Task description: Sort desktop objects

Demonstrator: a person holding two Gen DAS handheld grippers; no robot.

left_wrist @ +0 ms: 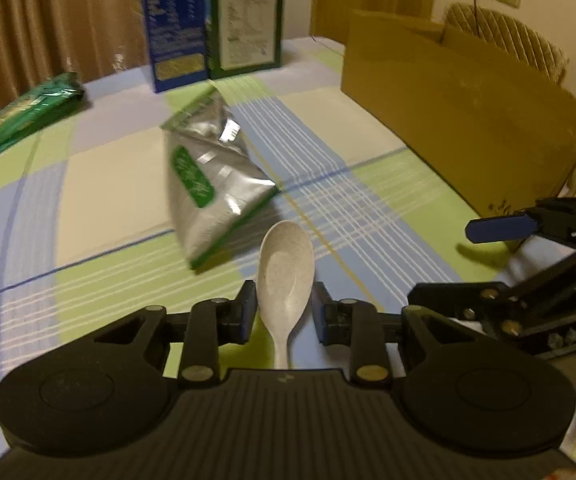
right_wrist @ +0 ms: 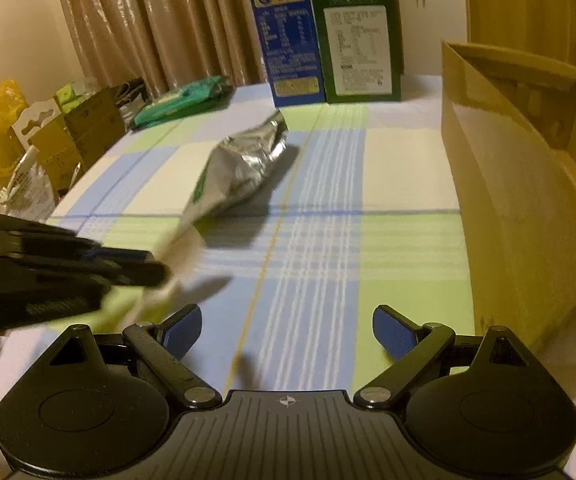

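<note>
My left gripper [left_wrist: 283, 308] is shut on a speckled white spoon [left_wrist: 285, 268], bowl pointing forward, held above the checked cloth. It shows blurred at the left of the right wrist view [right_wrist: 143, 268], with the spoon [right_wrist: 175, 264] in it. A silver pouch with a green label [left_wrist: 211, 172] lies on the cloth just ahead; it also shows in the right wrist view [right_wrist: 239, 168]. My right gripper [right_wrist: 288, 336] is open and empty over the cloth, and appears at the right edge of the left wrist view [left_wrist: 500, 228].
An open cardboard box [right_wrist: 520, 184] stands along the right side. A blue carton [right_wrist: 283, 36] and a green carton [right_wrist: 360, 44] stand at the back. A green packet [right_wrist: 183, 100] lies back left. Boxes and bags [right_wrist: 59, 136] sit beyond the left edge.
</note>
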